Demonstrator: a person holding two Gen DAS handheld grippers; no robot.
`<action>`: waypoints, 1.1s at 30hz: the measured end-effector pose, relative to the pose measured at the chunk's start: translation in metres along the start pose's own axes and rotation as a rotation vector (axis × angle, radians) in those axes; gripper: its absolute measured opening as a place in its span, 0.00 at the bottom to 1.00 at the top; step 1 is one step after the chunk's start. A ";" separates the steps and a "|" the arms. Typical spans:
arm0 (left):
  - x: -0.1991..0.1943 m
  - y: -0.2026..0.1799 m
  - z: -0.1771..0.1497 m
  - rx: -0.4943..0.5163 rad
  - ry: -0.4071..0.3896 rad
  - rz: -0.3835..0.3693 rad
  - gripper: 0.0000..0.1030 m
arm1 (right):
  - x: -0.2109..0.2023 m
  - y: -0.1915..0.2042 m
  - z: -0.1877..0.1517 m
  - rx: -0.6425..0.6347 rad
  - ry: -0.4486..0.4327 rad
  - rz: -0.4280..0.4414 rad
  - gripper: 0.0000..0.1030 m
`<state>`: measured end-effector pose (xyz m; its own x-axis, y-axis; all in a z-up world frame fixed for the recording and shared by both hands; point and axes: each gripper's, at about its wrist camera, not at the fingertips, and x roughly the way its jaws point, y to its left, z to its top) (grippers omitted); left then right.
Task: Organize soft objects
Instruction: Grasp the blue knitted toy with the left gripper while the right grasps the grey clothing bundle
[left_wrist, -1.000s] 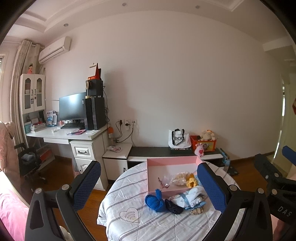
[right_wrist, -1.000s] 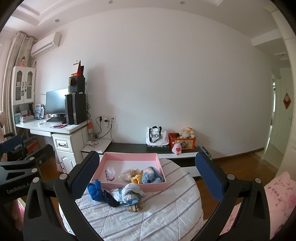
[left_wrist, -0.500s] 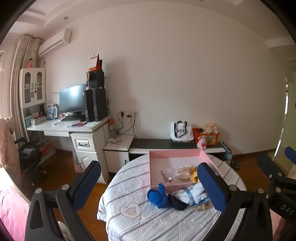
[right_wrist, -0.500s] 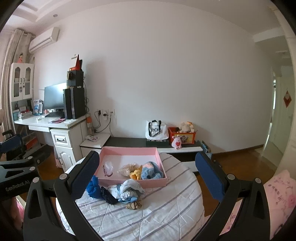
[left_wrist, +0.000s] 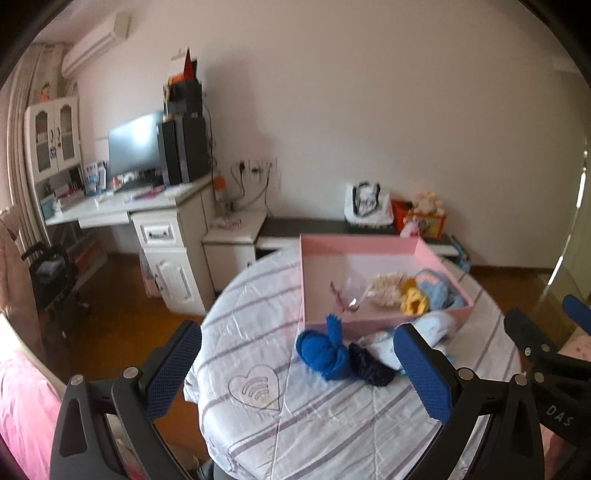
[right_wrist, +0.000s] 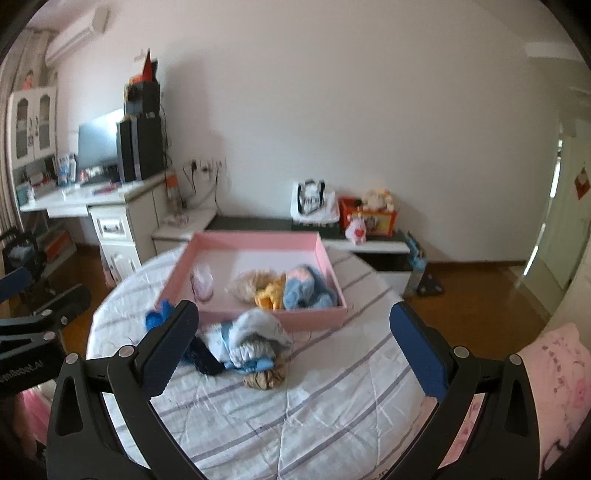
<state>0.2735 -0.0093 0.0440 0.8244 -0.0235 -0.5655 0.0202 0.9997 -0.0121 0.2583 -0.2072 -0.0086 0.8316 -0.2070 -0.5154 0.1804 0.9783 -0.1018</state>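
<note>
A round table (right_wrist: 332, 398) with a striped cloth carries a pink tray (right_wrist: 258, 315) holding soft items (yellow, blue, cream). Just before the tray lies a pile (right_wrist: 251, 343), with a blue sock (left_wrist: 323, 354) at its left. Both grippers, left (left_wrist: 297, 369) and right (right_wrist: 293, 349), hover spread wide, empty.

Both wrist cameras are looking forward and slightly down from the near edge of the round table (left_wrist: 332, 424), toward the wall at twelve o'clock. Both are taking in the pink box (right_wrist: 258, 317), the desk (left_wrist: 122, 206) at ten o'clock.
</note>
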 end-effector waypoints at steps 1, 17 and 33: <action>0.010 0.002 0.001 -0.003 0.022 0.000 1.00 | 0.008 0.001 -0.003 -0.002 0.021 -0.001 1.00; 0.140 0.015 0.005 -0.041 0.253 -0.057 1.00 | 0.106 0.023 -0.025 -0.047 0.248 -0.014 1.00; 0.234 0.012 -0.010 -0.063 0.386 -0.202 0.63 | 0.153 0.036 -0.026 -0.071 0.312 0.040 1.00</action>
<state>0.4612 -0.0025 -0.0970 0.5353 -0.2287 -0.8131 0.1149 0.9734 -0.1981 0.3779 -0.2035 -0.1134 0.6340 -0.1670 -0.7551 0.1051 0.9859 -0.1299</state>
